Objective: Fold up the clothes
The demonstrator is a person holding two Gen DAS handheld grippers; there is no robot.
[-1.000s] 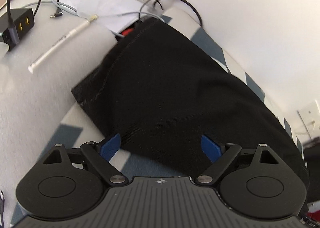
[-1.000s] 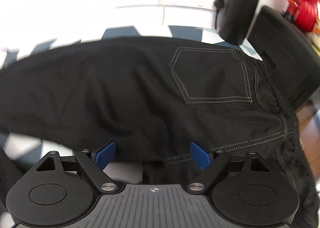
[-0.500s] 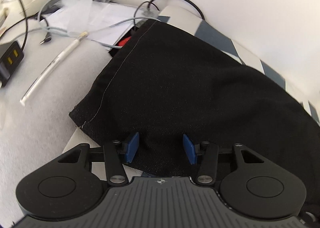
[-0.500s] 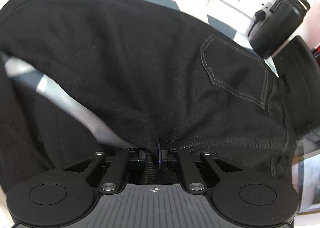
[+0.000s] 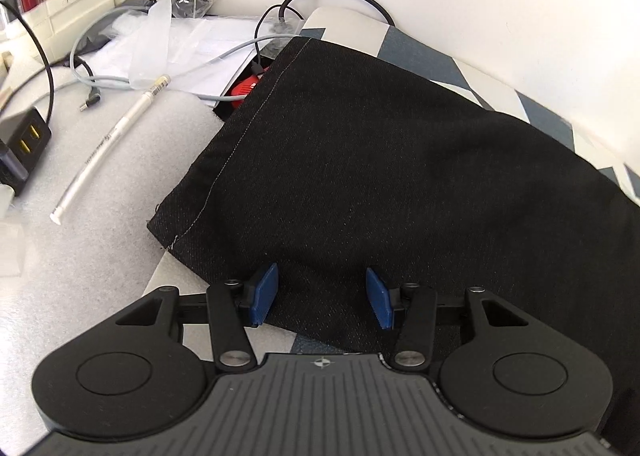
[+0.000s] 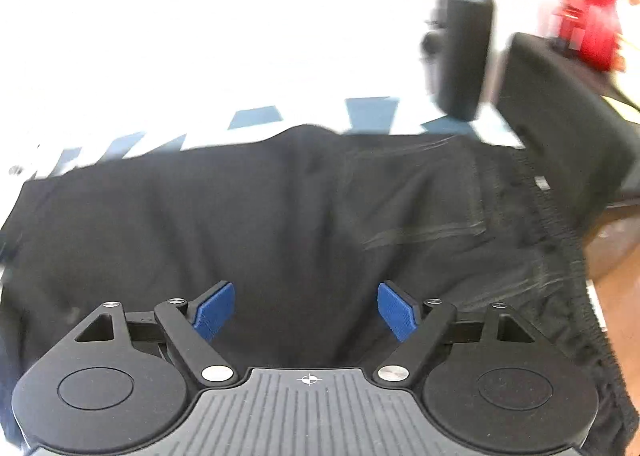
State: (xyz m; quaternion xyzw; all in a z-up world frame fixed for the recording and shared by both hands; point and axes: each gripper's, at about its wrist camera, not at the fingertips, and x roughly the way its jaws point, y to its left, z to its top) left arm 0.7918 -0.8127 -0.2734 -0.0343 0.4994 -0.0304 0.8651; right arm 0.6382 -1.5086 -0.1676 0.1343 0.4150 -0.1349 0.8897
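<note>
Desk with a white foam sheet runs left of the left hand-held gripper; a blue-and-white patterned cloth lies under the clothes ahead of it.

Black trousers lie flat straight ahead of both grippers, filling most of each view. In the right wrist view the trousers show a back pocket ahead-right and the elastic waistband down the right edge; frame is motion-blurred.

Black bottle stands ahead-right of the right hand-held gripper, beyond the trousers' far edge, beside a dark box-like item I can't identify.

Left hand-held gripper: jaws apart, blue pads straddling the near edge of the trouser leg by the hem, not pinching.

Right hand-held gripper: jaws wide apart over the fabric, nothing held.

White pen lies ahead-left of the left gripper, well clear of the hem. Grey cable runs beyond it.
</note>
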